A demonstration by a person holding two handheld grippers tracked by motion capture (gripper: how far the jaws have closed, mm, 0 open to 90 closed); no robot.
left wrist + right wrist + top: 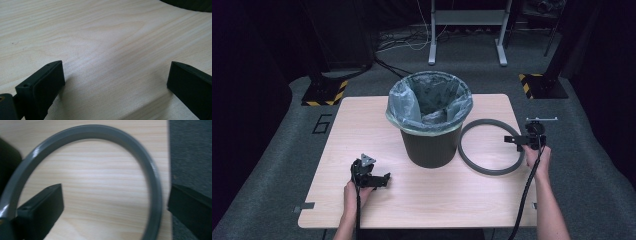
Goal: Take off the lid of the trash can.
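Fingers (pixel 40 212) of the right gripper (pixel 113 210) straddle the grey ring's (pixel 155 185) rim, apart.

- The ring (pixel 490 147) is plain grey, its rim passing between the black jaws of the right gripper (pixel 521 140).
- The bin (pixel 431 146), left of that gripper, is dark and ribbed, with a translucent pale grey-green liner (pixel 412 102).
- The table (pixel 362 125) under the black left gripper (pixel 379 181) is pale wood with fine straight grain.
- The carpet (pixel 592 165) to the right gripper's right is dark grey.
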